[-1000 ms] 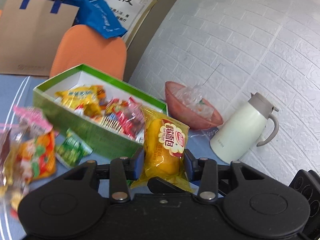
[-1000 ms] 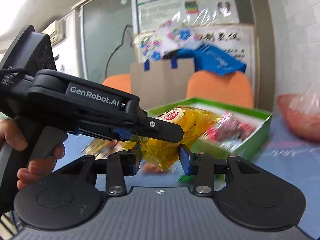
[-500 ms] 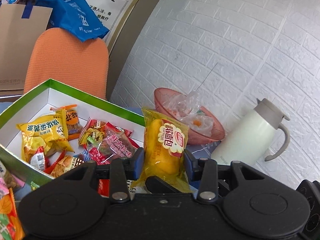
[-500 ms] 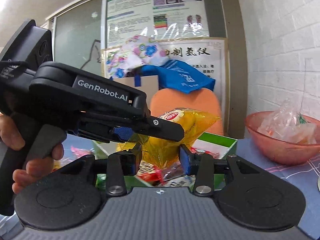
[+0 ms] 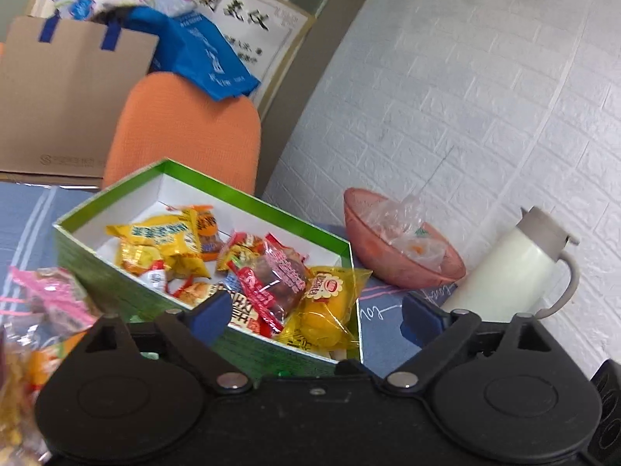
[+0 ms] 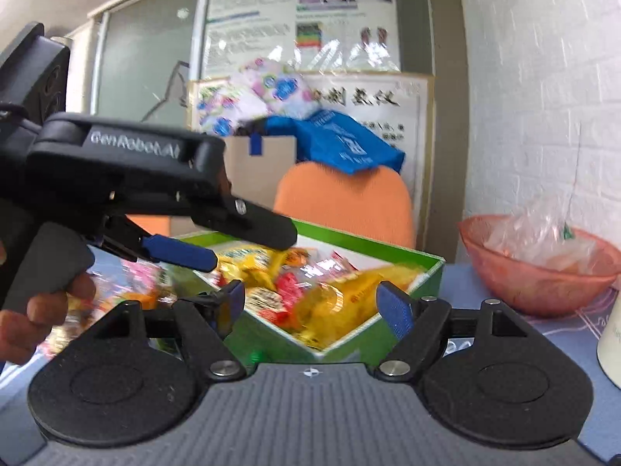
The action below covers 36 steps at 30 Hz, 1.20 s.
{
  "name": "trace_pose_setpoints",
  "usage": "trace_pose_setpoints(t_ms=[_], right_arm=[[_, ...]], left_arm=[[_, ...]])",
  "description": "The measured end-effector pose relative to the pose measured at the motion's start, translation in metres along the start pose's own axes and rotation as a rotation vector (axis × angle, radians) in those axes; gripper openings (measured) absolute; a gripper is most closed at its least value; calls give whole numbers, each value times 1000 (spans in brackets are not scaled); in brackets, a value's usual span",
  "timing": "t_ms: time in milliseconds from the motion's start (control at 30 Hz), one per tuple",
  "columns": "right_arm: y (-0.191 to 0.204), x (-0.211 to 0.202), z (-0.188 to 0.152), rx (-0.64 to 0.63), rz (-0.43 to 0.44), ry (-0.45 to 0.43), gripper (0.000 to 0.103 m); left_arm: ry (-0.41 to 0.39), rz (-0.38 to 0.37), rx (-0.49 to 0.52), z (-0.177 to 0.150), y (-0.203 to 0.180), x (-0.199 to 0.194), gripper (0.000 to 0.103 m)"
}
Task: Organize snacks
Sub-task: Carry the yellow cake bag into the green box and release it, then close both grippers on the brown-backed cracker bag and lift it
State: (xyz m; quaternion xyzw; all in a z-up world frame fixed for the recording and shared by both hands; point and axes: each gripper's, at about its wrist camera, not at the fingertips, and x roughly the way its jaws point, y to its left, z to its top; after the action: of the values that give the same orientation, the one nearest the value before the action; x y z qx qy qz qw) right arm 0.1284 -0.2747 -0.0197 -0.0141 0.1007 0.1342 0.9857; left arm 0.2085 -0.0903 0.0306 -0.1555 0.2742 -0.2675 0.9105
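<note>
The shiny yellow plastic snack pack with a red and white flower label [image 5: 324, 303] lies in the near right corner of the green cardboard box with white inside walls [image 5: 116, 194]. The pack is crinkly and see-through, and something yellow and soft shows inside it. It leans on the pile of other snacks and nothing holds it. In the right wrist view the same pack [image 6: 341, 291] looks blurry.

The left gripper [image 5: 314, 314] has its jaws opening wide. Its blue fingertips [image 5: 211, 312] stand far apart, one on each side of the box corner, and they do not touch the pack. The right gripper [image 6: 310, 303] has its jaws opening wide too, with nothing in its grip. The box corner sits past the gap between its jaws. A hand [image 6: 42, 310] holds the left gripper's handle.

The box is full of small snacks: a yellow bag with blue writing [image 5: 163, 240], a red and clear wrapped sweet [image 5: 271, 279] and little orange packets. More snack bags, pink and orange [image 5: 46, 303], lie on the blue cloth to the left of the box.

To the right of the box stands a pink see-through plastic bowl [image 5: 392, 268] with crumpled clear plastic bags in it. Beside the bowl stands a white jug with a grey lid [image 5: 516, 268].
</note>
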Motion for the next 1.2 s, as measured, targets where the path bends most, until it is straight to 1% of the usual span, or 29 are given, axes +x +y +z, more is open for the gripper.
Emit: trace_pose_setpoints(t_ms=[100,200,333,467,567,667,767,867,900,1000,1100,1200], right_arm=[[9,-13,1,19,53,-7,103],[20,-23,-1,39,123,9,103],[42,-28,-11,45,207,78,103],[67,-27,-23,36,283,153,103],[86,-29,-29,13,336,190,103],[99,-29,-30,-7,368,213,103],[110,-29,-30,-8,400,225,103],[119,-27,-28,-18,410,234,103],[121,-28,-28,-24,412,239,103],[128,-27,-27,-31,410,246,103],[130,-28,-26,-28,409,249,103],[132,-26,-28,-27,408,263,103]], left_arm=[[-31,23,-12,-8,0,-33,103],[-44,42,-44,-23,8,-62,103],[-51,128,-78,-48,25,-95,103],[-39,215,-115,-68,47,-118,103],[-61,266,-174,-78,70,-139,103],[-82,317,-243,-79,94,-151,103],[-82,343,-258,-75,108,-149,103],[-106,330,-271,-62,122,-143,103],[-102,328,-280,-54,128,-139,103],[-66,319,-287,-37,141,-121,103],[-31,290,-305,-32,147,-103,103],[20,310,-275,-34,146,-85,103]])
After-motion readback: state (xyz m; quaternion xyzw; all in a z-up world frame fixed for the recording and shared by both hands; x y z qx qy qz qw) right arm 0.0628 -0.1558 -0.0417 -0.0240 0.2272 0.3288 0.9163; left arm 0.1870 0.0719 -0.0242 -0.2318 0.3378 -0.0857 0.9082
